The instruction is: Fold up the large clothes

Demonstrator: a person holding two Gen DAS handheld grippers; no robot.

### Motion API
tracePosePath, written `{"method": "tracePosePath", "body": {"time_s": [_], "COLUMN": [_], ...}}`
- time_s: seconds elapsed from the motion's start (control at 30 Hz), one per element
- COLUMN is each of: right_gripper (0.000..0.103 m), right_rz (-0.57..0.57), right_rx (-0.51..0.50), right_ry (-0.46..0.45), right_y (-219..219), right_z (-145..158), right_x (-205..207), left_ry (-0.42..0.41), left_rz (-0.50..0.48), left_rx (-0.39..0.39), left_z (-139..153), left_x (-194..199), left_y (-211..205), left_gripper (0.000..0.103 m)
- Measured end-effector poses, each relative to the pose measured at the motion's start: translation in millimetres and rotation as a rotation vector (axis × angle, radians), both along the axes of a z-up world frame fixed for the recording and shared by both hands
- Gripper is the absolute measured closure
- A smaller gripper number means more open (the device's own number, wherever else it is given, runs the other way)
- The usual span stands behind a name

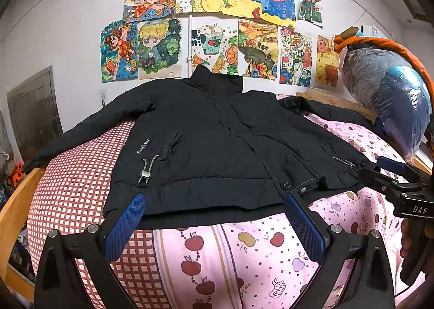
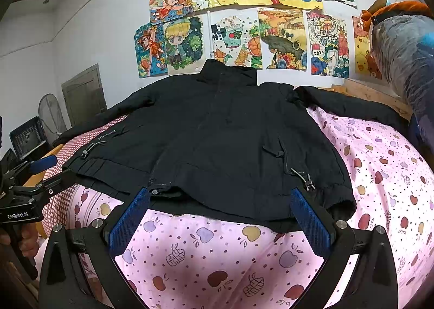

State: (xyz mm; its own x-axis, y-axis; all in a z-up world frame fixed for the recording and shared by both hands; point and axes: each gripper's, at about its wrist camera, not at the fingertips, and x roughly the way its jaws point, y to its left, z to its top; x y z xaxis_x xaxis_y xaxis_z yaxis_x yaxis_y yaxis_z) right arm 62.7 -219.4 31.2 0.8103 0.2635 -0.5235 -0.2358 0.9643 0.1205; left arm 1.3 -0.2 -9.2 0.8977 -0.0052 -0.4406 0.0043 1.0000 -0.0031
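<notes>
A black padded jacket (image 1: 211, 135) lies flat, front up, on the bed, collar toward the wall, both sleeves spread out; it also shows in the right wrist view (image 2: 230, 141). My left gripper (image 1: 214, 198) is open, its blue pads just in front of the jacket's hem on the left half. My right gripper (image 2: 221, 195) is open, its pads at the hem on the right half. Neither holds anything. The right gripper also shows at the right edge of the left wrist view (image 1: 379, 170), and the left gripper at the left edge of the right wrist view (image 2: 51, 168).
The bed has a pink apple-print sheet (image 2: 379, 173) and a red checked cover (image 1: 76, 189), with a wooden frame (image 1: 13, 216) on the left. A plastic-wrapped bundle (image 1: 388, 92) lies at the right head. Drawings (image 1: 217, 24) cover the wall. A fan and crate (image 2: 32, 132) stand at left.
</notes>
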Motion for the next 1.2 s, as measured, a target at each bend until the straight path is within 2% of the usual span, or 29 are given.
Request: {"method": "tracePosePath", "body": {"time_s": [0.23,0.4,0.57,0.67,0.77,0.87,1.0,1.07,1.2], "right_gripper": [0.001,0.001,0.001,0.001,0.001,0.001,0.001,0.001,0.001], "right_rz": [0.004,-0.002,-0.091,-0.172,-0.225,-0.229,-0.23,-0.231,-0.236], "right_rx": [-0.003,-0.028,-0.13,-0.205,-0.288,-0.357,-0.43,-0.448,-0.458], "right_ry": [0.011,0.013,0.038,0.054,0.069,0.067,0.02,0.002,-0.009], "right_y": [2,5,10,8,4,6,11,11,7], "right_z": [-3,-2,2,8,16,27,45,51,56], "right_x": [1,1,6,11,17,24,34,41,60], "left_ry": [0.005,0.048,0.086,0.11,0.156,0.217,0.289,0.316,0.328], "left_rz": [0.003,0.026,0.076,0.066,0.011,-0.036,-0.057,-0.051,-0.047], "left_rx": [0.0,-0.006,0.036,0.046,0.118,0.176,0.252,0.292,0.323], "left_z": [-2,-11,-11,-4,5,19,38,44,54], "left_x": [0,4,11,18,30,47,78,93,129], "left_y": [1,2,0,3,-1,-3,-8,-12,-21], "left_gripper": [0.0,0.0,0.0,0.0,0.0,0.0,0.0,0.0,0.0]}}
